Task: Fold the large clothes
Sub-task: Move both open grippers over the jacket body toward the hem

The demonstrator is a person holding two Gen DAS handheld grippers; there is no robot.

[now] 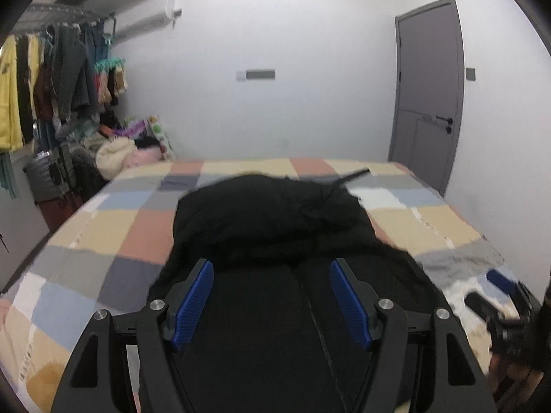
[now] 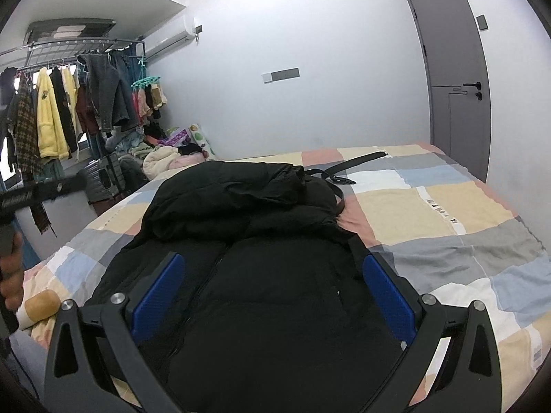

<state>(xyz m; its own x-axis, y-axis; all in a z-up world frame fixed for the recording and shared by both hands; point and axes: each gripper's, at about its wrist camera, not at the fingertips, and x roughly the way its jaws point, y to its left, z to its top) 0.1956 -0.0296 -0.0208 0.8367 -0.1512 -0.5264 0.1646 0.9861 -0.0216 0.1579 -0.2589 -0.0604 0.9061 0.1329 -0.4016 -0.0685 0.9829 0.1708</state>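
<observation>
1. Here we see a black padded coat (image 2: 255, 251) lying on the bed (image 2: 447, 213), over a checked cover of beige, grey, blue and pink squares. The coat runs from the near edge toward 12 o'clock, its far part bunched into a thick fold.
2. A dark belt (image 2: 347, 165) trails from the coat's far end toward 1 o'clock, across the cover.
3. Left gripper (image 1: 272, 296): its blue fingers (image 1: 193, 304) stand wide apart above the coat's near part. We see no cloth between them, so nothing is held. The view is blurred.
4. Right gripper (image 2: 273, 296): fingers (image 2: 389, 296) spread wide, also above the coat, with nothing clamped. Whether the tips touch the fabric, we cannot tell.
5. In the left wrist view the right gripper appears at 4 o'clock, over the bed's edge. In the right wrist view a hand (image 2: 10, 272) shows at 9 o'clock on a dark handle.
6. Surroundings: a clothes rack (image 2: 62, 103) with hung garments at 10 o'clock, a grey door (image 2: 454, 69) at 2 o'clock, and an air conditioner (image 2: 172, 34) high on the wall.
</observation>
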